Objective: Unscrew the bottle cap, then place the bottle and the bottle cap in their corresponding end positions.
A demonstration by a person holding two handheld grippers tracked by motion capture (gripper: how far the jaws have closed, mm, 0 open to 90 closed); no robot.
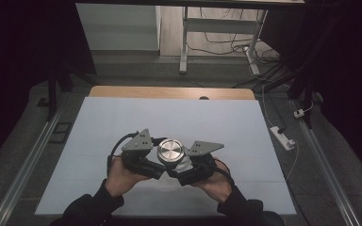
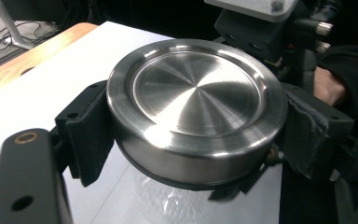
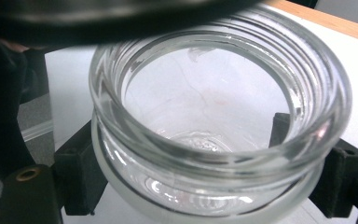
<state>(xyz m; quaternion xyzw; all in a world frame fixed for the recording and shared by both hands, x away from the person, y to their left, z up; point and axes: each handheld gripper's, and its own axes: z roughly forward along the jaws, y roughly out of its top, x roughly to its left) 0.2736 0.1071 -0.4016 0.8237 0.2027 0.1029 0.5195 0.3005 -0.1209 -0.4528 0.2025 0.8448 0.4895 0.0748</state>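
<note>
A round brushed-steel lid (image 2: 196, 98) sits between the black pads (image 2: 86, 133) of my left gripper (image 2: 196, 137), which is shut on its rim. A clear glass jar (image 3: 223, 154) with a threaded neck is clamped below the neck by my right gripper (image 3: 209, 179). The jar's mouth is uncovered, and the lid's dark edge (image 3: 98, 16) hangs just above and behind it. In the high view, both hands meet over the near middle of the table. There the lid (image 1: 171, 151) lies between the left gripper (image 1: 156, 165) and the right gripper (image 1: 185, 173) and hides most of the jar.
A pale blue-white mat (image 1: 169, 122) covers the table, with a wooden strip (image 1: 169, 92) at its far edge. A white power strip (image 1: 283, 137) and cables lie on the floor to the right. Metal rails (image 1: 28, 165) run along both sides.
</note>
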